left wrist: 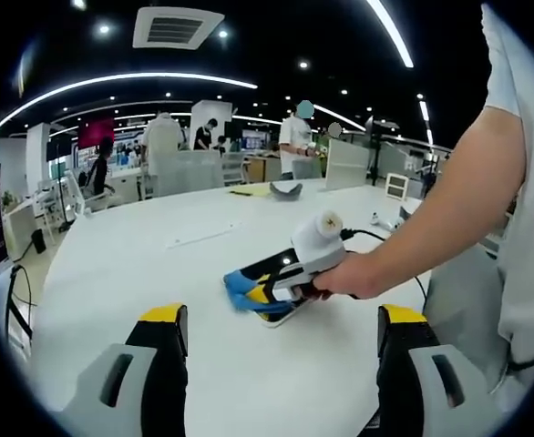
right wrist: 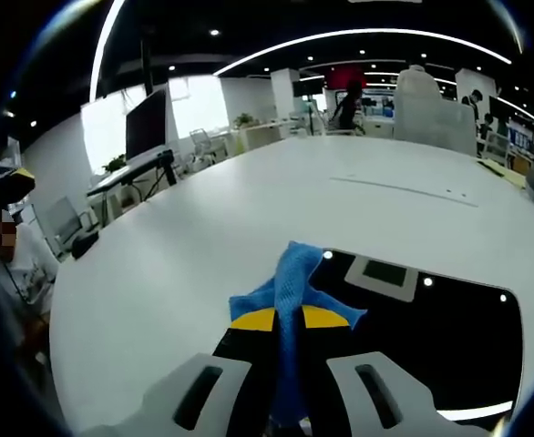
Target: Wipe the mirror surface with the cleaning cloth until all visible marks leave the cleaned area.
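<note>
Right tool (right wrist: 288,320): jaws clenched on the blue cleaning cloth (right wrist: 290,287), which bunches up between the yellow tips and spills forward onto the near-left corner of the mirror (right wrist: 449,332). The mirror lies flat on the white desk (right wrist: 185,246), dark glass reflecting ceiling lights.

Left tool (left wrist: 283,341): released, jaws wide apart, nothing between them, hovering above the desk near the mirror. In the left gripper view the right tool (left wrist: 308,259) is held in the person's hand (left wrist: 358,273), cloth under it on the mirror, roughly mid-desk.

Handling, my read:
- The cloth is soft and limp, so it will fold and drag rather than push. Hold it by a gathered wad, as now, leaving enough free cloth ahead of the tips to make contact.
- The mirror is stiff, smooth and fragile, and looks thin and light, so it may slide on the slick desk under wiping pressure. Keep the strokes light, or brace an edge with the free left tool.
- Can't tell from here whether marks remain on the glass.
</note>
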### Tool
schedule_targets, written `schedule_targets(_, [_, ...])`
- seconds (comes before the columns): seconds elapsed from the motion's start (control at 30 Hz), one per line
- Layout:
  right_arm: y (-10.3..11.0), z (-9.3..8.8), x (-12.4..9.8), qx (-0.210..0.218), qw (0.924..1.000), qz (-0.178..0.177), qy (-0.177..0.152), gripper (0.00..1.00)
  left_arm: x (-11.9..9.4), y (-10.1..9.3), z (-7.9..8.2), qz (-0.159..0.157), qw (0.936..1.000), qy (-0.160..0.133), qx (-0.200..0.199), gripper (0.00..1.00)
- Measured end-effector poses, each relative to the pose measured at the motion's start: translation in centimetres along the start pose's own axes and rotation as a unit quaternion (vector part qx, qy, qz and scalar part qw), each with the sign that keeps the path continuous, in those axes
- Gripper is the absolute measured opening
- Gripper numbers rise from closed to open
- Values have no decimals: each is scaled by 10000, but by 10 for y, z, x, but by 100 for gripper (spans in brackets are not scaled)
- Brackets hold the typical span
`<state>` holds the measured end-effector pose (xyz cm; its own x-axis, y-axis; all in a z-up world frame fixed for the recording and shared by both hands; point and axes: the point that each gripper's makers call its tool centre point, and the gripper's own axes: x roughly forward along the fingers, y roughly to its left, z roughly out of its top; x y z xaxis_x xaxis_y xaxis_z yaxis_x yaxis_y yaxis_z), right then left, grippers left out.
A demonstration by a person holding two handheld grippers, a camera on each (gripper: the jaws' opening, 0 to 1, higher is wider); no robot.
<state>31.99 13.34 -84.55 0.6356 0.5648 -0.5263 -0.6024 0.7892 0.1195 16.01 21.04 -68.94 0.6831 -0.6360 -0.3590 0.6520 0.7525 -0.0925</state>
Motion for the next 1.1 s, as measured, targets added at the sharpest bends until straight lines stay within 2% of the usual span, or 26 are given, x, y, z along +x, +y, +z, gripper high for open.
schedule_targets(0.47, [14,-6,-11,-189,9996,206,-109,3,-1,-10,6,112,9999,-10,13,87])
schedule_targets(0.67, [15,-7,-13,-266,9991,317,-118,3,-2,-20,9,160,9999,-3,10,87])
schedule_targets(0.9, [16,-10,-18,-329,9985,417,-124,3,2,-33,4,136,9999,95,3,87])
schedule_targets(1.1, [18,-13,-22,-388,9979,506,-130,3,3,-38,8,159,9998,118,24,87])
